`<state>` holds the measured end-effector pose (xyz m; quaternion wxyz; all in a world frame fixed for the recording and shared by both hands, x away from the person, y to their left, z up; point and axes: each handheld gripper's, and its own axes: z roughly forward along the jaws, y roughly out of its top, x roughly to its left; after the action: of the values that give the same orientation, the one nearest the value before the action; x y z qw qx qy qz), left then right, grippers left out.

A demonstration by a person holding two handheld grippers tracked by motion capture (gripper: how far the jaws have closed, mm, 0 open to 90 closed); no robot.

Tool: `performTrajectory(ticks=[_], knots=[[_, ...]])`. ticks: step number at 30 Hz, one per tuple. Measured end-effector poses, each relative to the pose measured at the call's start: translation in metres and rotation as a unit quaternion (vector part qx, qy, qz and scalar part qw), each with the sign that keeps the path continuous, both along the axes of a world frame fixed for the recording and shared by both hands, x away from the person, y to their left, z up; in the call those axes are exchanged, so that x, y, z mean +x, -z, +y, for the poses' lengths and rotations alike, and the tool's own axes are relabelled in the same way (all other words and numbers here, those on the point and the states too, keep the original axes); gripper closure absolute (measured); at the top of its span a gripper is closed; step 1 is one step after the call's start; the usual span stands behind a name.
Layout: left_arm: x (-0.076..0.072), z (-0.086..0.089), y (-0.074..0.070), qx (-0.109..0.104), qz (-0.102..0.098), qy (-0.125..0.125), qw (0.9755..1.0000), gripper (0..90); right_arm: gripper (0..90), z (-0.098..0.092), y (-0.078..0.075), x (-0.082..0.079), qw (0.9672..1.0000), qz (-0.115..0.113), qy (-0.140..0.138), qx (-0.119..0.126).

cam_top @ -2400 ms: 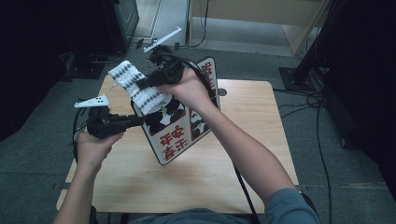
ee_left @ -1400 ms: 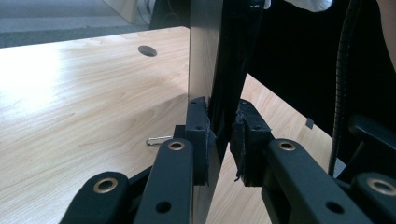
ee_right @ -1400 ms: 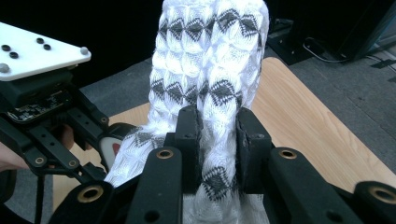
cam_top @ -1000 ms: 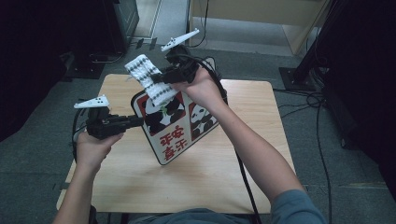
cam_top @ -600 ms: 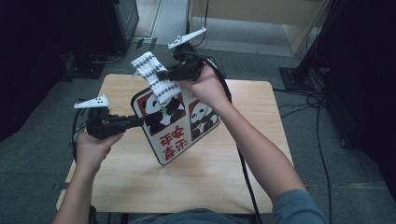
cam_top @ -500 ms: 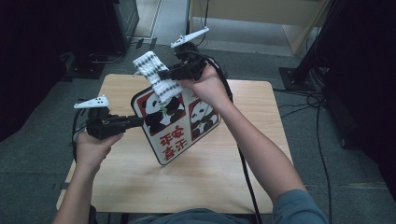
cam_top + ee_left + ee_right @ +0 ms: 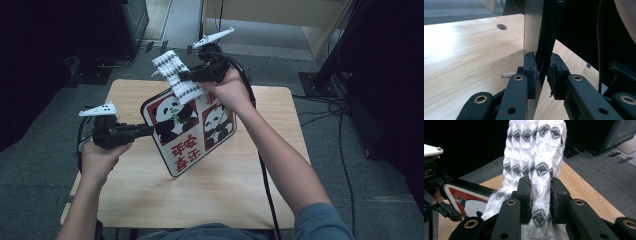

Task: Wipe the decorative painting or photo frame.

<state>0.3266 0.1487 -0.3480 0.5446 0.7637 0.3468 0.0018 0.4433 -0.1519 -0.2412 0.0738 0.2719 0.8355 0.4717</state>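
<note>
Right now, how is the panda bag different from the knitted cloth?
The flat red, white and black panda bag is stiff with printed pictures; the white knitted cloth with grey diamonds is soft and droops. The bag's lower corner is down at the wooden table; the cloth hangs above. Each is pinched in a claw.

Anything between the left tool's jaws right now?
Yes. In the left gripper view the left tool has the panda board's edge clamped between its pads, standing on edge above the table.
</note>
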Motion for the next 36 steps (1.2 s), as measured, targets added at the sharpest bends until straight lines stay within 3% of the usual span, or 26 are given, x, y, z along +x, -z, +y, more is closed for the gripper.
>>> performTrajectory(ticks=[36], knots=[[0.000, 0.001, 0.001, -0.004, 0.000, 0.003, 1.0000, 78.4, 73.0, -0.044, 0.001, 0.025, 0.9989, 0.003, 0.045, 0.010]])
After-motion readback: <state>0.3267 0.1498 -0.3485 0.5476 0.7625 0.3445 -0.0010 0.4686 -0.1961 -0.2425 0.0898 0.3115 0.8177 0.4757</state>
